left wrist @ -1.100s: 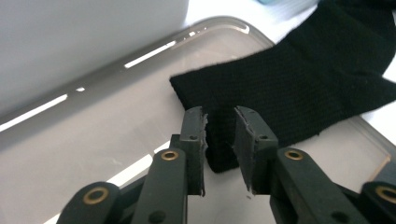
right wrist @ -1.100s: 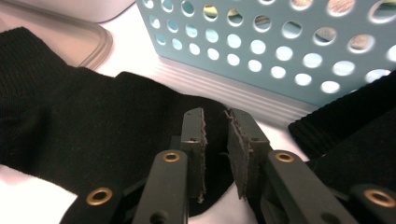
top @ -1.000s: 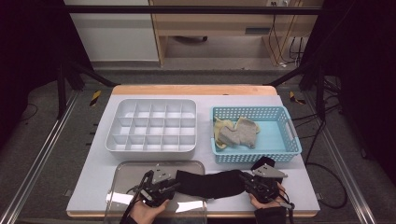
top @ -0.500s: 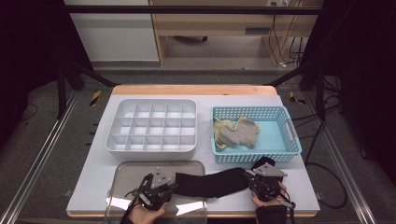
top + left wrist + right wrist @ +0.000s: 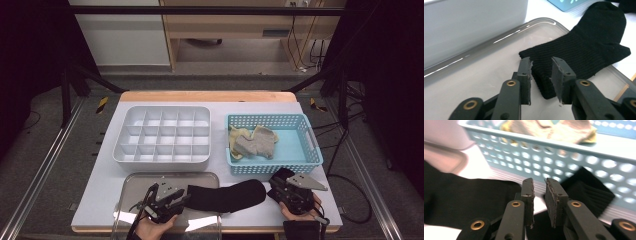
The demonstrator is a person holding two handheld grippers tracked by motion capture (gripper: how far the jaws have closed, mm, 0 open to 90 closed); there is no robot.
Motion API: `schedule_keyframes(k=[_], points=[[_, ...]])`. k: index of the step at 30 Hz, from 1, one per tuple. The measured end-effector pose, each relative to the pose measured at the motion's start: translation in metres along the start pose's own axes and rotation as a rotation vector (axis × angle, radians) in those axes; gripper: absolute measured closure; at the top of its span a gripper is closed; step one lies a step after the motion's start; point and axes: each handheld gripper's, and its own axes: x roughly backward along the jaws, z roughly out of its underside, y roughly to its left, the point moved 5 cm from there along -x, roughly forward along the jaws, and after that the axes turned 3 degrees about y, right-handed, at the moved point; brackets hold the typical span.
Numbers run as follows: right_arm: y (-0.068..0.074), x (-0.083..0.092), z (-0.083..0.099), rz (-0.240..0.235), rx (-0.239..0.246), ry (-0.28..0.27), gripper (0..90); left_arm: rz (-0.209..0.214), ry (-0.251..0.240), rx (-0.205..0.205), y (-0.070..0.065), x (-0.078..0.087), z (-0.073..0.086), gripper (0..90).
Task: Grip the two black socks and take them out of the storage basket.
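A long black sock lies flat, its cuff on a clear lid and its toe toward the right. My left gripper sits at the cuff. In the left gripper view its jaws have just been opening and stand open, with the cuff edge of the sock between them and the pads off it. My right gripper is by the toe end; its jaws have just been opening to a narrow gap with nothing between them. A second, folded black sock lies just ahead of it.
A blue basket at the right holds beige and grey socks. A white compartment tray stands at the left behind the lid. The basket wall is close in front of the right gripper.
The right gripper has shifted slightly right and up, away from the sock's toe. The left hand and the long sock stay where they were.
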Motion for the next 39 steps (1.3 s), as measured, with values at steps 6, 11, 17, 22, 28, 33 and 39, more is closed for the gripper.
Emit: schedule_keyframes(k=[6,11,17,22,28,33,39], points=[[-0.014,0.004,0.001,0.068,-0.02,-0.016,68.7,-0.01,-0.005,0.008,0.002,0.001,0.0,64.6],[-0.024,-0.002,0.008,0.144,-0.025,0.027,61.2,-0.01,-0.003,0.012,0.003,0.001,0.0,63.5],[-0.031,-0.012,0.02,0.165,-0.021,0.126,79.9,-0.009,0.0,0.012,0.002,0.0,0.0,63.4],[-0.03,-0.003,0.016,0.135,-0.032,0.102,90.0,-0.007,-0.001,0.014,0.003,0.0,0.0,63.5],[-0.04,0.01,0.013,0.165,-0.052,0.102,90.0,-0.007,-0.001,0.016,0.003,0.001,0.0,63.6],[-0.041,0.013,0.012,0.145,-0.073,0.058,83.2,-0.007,-0.003,0.016,0.003,0.001,0.0,63.6],[-0.007,0.003,0.006,-0.001,0.004,0.047,70.6,-0.006,-0.007,0.018,0.002,0.002,0.0,63.4]])
